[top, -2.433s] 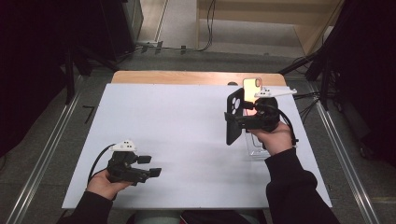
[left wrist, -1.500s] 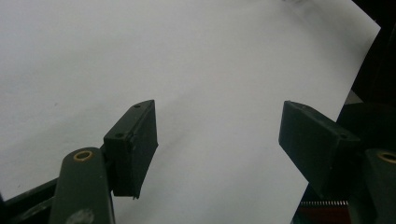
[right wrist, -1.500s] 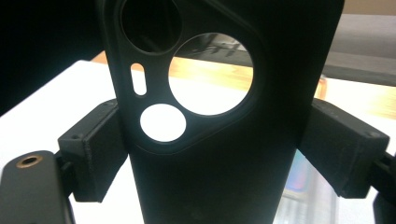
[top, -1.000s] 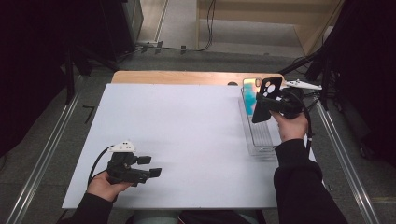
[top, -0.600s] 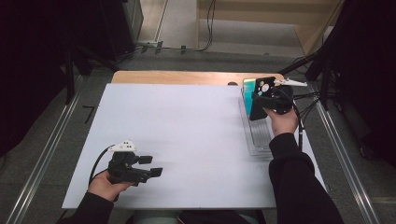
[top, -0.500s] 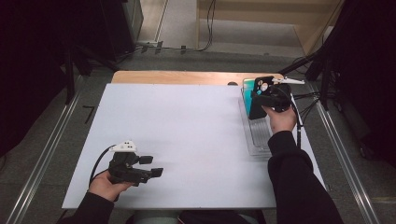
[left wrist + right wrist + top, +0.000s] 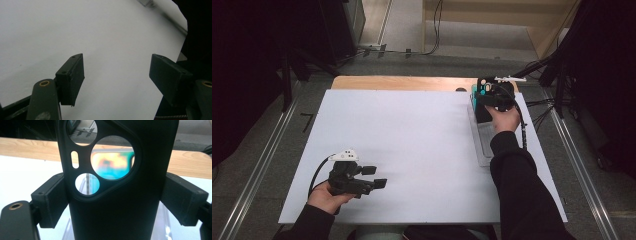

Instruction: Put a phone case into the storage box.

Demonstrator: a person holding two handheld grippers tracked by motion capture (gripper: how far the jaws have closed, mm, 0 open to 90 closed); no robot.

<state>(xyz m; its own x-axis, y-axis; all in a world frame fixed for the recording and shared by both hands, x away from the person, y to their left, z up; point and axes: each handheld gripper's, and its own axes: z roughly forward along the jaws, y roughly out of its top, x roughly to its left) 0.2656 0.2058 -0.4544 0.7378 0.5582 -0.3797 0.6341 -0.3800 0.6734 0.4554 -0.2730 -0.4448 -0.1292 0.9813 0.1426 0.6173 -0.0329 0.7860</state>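
Over at the far right we've carried the black phone case, pinched in our right gripper, from mid-table to the clear tray, so dropping it in looks next; left gripper idles spread near-left.

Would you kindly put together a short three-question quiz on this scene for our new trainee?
1. True or false: the left gripper holds a phone case.
2. What is clamped between the pads of the right gripper?
A. a black phone case
B. a white cable
C. a wooden block
3. In the high view, over which side of the white table does the right gripper hang, and what lies under it there?

Key
1. False: its jaws stand open over bare table.
2. A: the black phone case, with its camera cut-outs.
3. The far right side, above the clear tray, next to a colourful phone.
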